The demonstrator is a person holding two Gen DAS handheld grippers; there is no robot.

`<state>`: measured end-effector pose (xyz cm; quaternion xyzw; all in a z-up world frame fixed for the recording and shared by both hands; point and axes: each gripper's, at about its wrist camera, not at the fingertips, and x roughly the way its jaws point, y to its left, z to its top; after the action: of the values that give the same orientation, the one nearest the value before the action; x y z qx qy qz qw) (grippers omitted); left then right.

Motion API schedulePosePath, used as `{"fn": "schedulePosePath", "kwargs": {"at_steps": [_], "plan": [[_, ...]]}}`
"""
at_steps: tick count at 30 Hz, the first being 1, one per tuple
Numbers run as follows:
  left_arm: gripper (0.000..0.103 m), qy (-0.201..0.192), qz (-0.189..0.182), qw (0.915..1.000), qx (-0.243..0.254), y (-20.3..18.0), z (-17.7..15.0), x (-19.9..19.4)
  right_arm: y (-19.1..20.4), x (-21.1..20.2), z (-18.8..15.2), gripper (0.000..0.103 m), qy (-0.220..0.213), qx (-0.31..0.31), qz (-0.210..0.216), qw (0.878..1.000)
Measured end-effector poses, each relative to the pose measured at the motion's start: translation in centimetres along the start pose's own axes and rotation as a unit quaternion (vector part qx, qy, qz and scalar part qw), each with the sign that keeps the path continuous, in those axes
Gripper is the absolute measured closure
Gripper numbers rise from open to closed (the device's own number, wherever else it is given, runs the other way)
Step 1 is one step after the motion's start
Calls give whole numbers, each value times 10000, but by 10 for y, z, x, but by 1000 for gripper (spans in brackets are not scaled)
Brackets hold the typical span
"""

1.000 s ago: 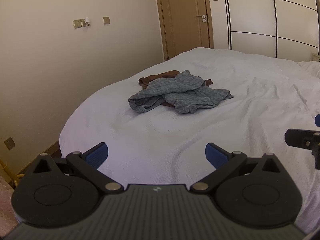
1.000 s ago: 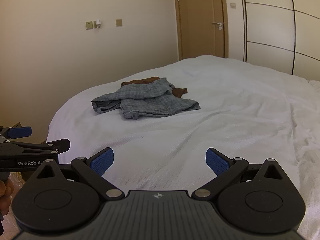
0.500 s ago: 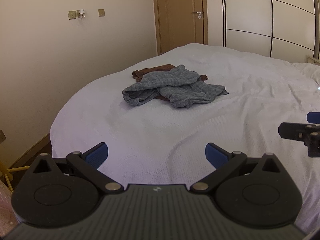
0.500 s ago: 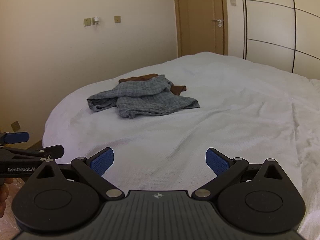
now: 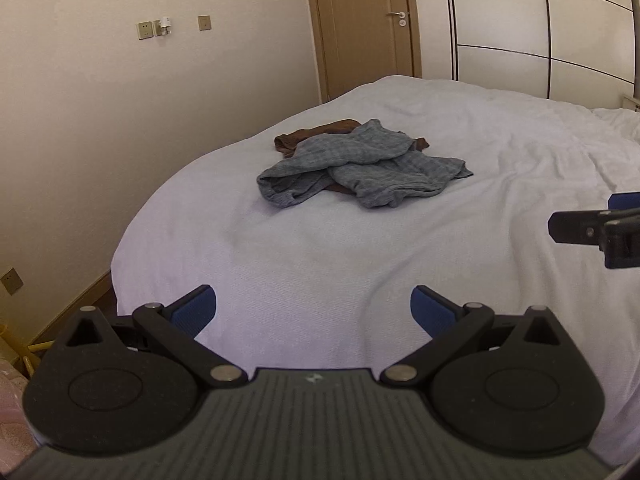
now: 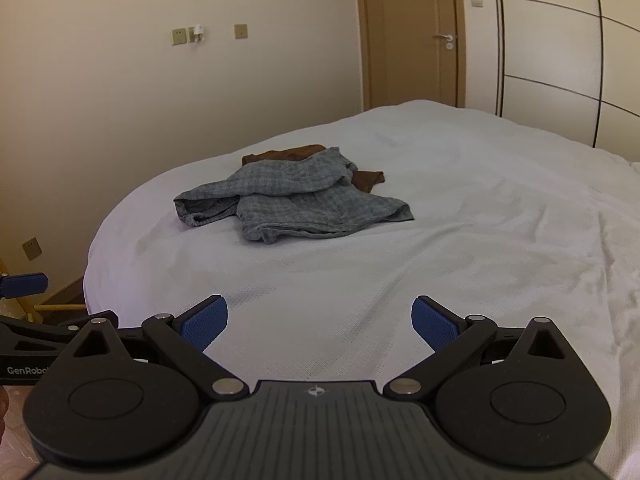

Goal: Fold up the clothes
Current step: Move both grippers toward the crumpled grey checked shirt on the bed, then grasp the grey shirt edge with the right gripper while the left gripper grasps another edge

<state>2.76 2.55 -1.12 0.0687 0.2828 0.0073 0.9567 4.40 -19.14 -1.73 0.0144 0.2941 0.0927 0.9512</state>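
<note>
A crumpled grey checked garment (image 5: 360,168) (image 6: 292,196) lies in a heap on the white bed (image 5: 340,264) (image 6: 460,240). A brown garment (image 5: 304,138) (image 6: 288,154) lies partly under it, showing at the far side. My left gripper (image 5: 314,308) hovers open over the bed's near part, well short of the heap, nothing between its blue pads. My right gripper (image 6: 320,316) is open too, also short of the heap. Each gripper shows at the edge of the other's view: the right one (image 5: 600,228), the left one (image 6: 36,320).
The bed's rounded edge drops off at the left toward a beige wall (image 5: 100,120) with sockets. A wooden door (image 5: 360,28) and white wardrobe panels (image 5: 520,32) stand behind the bed. A yellow wooden frame (image 6: 44,306) sits on the floor at lower left.
Both grippers have shifted a little, so the heap sits slightly differently in each view. Both stay open, and the clothes have not moved.
</note>
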Motion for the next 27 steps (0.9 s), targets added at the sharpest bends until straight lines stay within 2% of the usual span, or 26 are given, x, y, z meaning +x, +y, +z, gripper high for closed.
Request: {"fn": "schedulePosePath", "kwargs": {"at_steps": [4, 10, 16, 19, 22, 25, 27], "plan": [[1, 7, 26, 10000, -12, 5, 0, 7, 2, 11, 2, 2, 76, -102, 2, 9999], [1, -214, -228, 9991, 295, 15, 13, 24, 3, 27, 4, 2, 127, -225, -25, 9997], [1, -511, -310, 9952, 772, 27, 39, 63, 4, 49, 15, 2, -146, -698, -111, 9974], [1, -651, -304, 9915, 1085, 31, 52, 89, -1, 67, 24, 2, -241, -878, -156, 9957], [1, -755, -303, 9876, 1345, 35, 63, 118, -5, 87, 31, 8, -287, -1073, -104, 9938], [1, -820, -286, 9794, 1823, 34, 73, 148, -1, 109, 37, 18, -319, -1495, 71, 9882], [1, -793, -233, 9722, 2189, 32, 79, 166, 4, 124, 40, 21, -332, -1820, 135, 9826]]}}
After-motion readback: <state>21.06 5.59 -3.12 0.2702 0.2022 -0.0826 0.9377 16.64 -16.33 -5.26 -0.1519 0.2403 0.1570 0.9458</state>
